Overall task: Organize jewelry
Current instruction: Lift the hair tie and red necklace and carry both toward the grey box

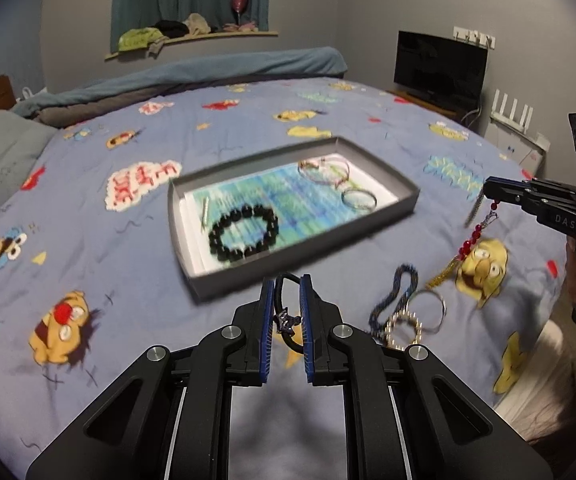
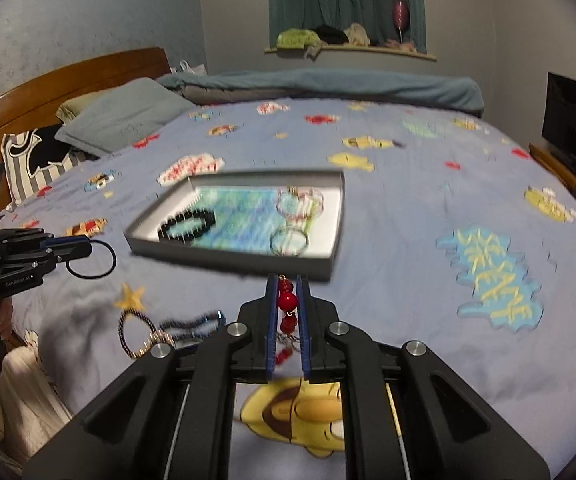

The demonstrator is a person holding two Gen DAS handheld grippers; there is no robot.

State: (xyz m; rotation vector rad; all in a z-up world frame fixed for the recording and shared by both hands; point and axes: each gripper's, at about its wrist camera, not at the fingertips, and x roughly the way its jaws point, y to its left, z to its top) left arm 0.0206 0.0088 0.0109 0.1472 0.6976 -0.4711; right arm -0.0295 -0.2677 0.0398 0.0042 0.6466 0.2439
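Two grippers (one jewelry piece each)

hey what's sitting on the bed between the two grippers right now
In the left wrist view, a small pile of jewelry lies on the blanket between them: a dark beaded necklace, a silver bangle and a gold bead bracelet.
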